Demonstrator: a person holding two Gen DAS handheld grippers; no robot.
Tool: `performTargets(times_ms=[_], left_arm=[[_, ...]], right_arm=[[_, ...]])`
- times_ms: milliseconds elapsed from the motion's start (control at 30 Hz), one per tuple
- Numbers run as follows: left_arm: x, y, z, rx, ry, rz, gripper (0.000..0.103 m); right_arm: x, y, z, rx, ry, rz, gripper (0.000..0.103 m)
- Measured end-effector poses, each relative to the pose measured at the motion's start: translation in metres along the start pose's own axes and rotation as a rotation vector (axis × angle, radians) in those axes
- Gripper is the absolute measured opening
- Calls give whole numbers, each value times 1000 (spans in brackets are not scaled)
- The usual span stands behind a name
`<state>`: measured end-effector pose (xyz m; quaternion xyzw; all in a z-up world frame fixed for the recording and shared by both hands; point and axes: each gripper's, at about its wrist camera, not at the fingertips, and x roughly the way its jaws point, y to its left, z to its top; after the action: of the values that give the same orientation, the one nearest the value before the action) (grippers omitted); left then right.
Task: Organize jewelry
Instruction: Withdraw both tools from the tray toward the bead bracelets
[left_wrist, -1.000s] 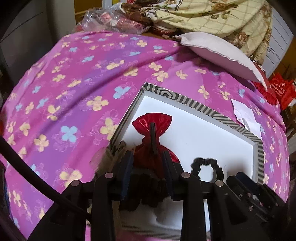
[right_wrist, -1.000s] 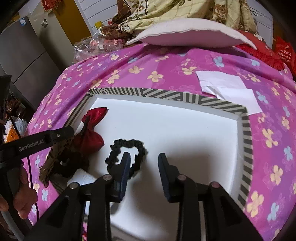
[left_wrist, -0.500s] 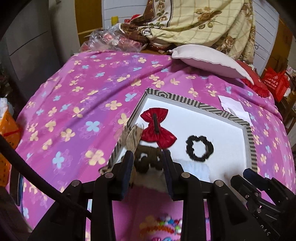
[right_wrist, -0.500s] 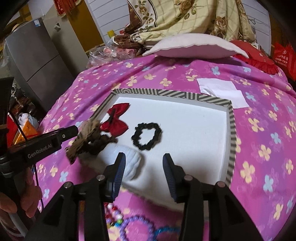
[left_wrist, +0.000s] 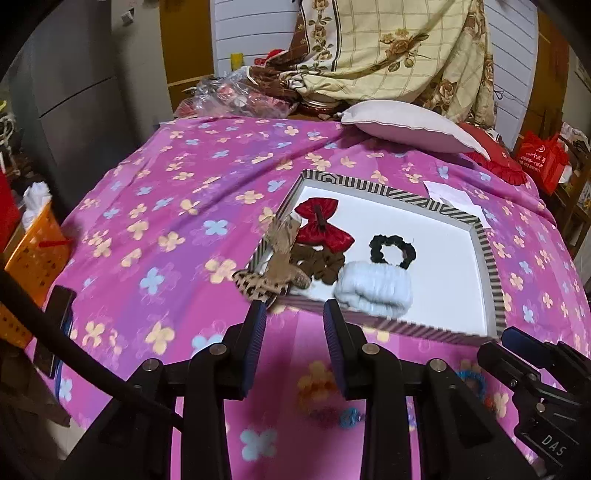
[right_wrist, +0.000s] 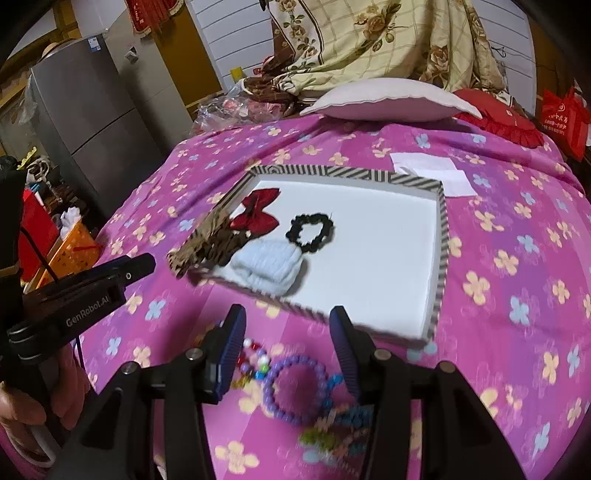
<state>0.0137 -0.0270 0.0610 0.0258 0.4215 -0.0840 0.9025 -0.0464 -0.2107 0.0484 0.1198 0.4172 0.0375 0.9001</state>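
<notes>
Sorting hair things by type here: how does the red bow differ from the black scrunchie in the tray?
The red bow is shiny red fabric with two flat lobes pinched at a dark centre; the black scrunchie is a matte, ruffled ring with an open middle. The bow lies by the tray's left rim, touching the brown items; the scrunchie lies nearer the middle, apart from the bow. Both rest flat on the tray's white floor, with neither gripper holding them.
</notes>
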Motion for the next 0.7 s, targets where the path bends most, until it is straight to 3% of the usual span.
performTargets(times_ms=[700], left_arm=[[-35, 9, -47, 1, -24, 11, 53]], right_arm=[[-27, 12, -40, -18, 11, 15, 59]])
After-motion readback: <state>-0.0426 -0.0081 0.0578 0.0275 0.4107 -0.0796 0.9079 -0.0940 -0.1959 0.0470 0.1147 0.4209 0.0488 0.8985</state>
